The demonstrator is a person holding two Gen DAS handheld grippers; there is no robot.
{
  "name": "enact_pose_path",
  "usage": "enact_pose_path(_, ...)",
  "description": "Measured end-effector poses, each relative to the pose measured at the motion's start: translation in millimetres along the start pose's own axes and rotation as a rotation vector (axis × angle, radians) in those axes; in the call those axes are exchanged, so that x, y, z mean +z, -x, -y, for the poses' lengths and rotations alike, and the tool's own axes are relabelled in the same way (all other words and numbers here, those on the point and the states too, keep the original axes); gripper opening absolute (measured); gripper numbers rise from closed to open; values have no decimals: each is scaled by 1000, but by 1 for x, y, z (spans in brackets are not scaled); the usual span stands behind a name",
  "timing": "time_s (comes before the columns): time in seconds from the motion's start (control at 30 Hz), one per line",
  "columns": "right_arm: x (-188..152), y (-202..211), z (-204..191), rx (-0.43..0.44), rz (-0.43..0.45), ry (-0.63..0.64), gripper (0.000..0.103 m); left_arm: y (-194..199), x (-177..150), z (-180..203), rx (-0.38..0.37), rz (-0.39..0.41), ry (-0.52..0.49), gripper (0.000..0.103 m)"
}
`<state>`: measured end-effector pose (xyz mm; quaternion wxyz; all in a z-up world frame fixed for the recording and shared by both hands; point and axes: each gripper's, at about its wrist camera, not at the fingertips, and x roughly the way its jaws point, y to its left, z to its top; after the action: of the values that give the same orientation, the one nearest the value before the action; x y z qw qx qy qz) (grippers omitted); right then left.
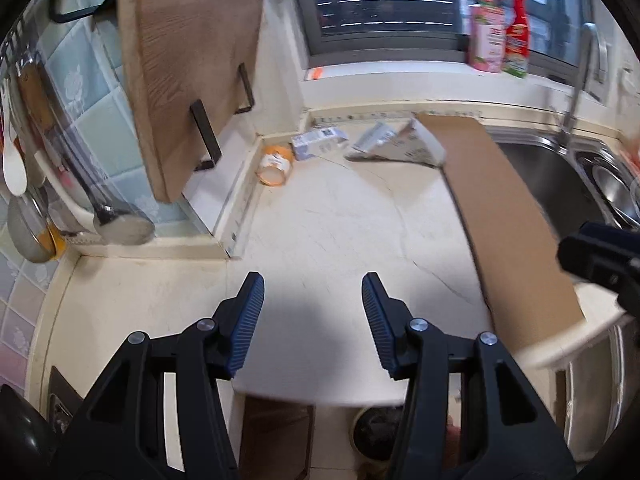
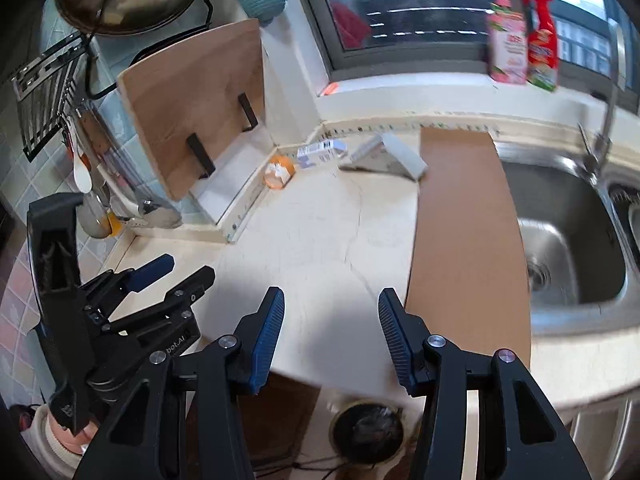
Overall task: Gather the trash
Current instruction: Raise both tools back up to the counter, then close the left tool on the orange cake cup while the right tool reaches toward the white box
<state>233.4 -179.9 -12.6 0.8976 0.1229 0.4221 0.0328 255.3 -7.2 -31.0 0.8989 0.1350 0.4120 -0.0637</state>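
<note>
A: What trash is on the cream stone desk (image 1: 328, 224)?

B: Three pieces along its far edge. A small orange-and-white round tub (image 1: 275, 163) lies on its side in the far left corner, by the raised ledge. Just beside it lies a flat white-and-purple carton (image 1: 318, 142). Further along the far edge is a crumpled white printed paper wrapper (image 1: 394, 142), touching the far end of a long brown cardboard sheet (image 1: 504, 216).

A: Where does that cardboard lie?

B: Along the right edge of the desk, next to the stainless steel sink (image 2: 568, 236), with its near end jutting past the front edge.

A: And the tongs?

B: The left tongs (image 1: 313, 284) are spread, nothing between the blue ribbed pads, over the front edge. The right tongs (image 2: 331, 298) are spread and empty too, near the front edge beside the cardboard. Neither touches any trash.

A: Anything below?

B: A round dark-lined bin (image 2: 368, 432) stands on the floor under the front edge.

A: And on the left?

B: A wooden cutting board (image 1: 188, 68) stands upright in a black rack above the left edge.
</note>
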Motion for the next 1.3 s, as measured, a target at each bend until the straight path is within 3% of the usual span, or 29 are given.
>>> enact_pose_path(0.3,138,-96,69,48,-33,92,50,-110,96,23,173,-73,2,48)
enact_pose_path(0.4,180,-147,97,13,-44,159,66,-156,120,30,210,-125,11,48)
enact_pose_path(0.53,211,-210,119,8,-75,224,66,-213,138,30,272,-198,18,48)
enact_pose_path(0.83,233,-290,153,84,-102,204,66,-304,155,4,357,-337,63,48)
enact_pose_path(1.3,215,-293,149,151,-74,208,66,-363,166,-10,523,-363,65,49)
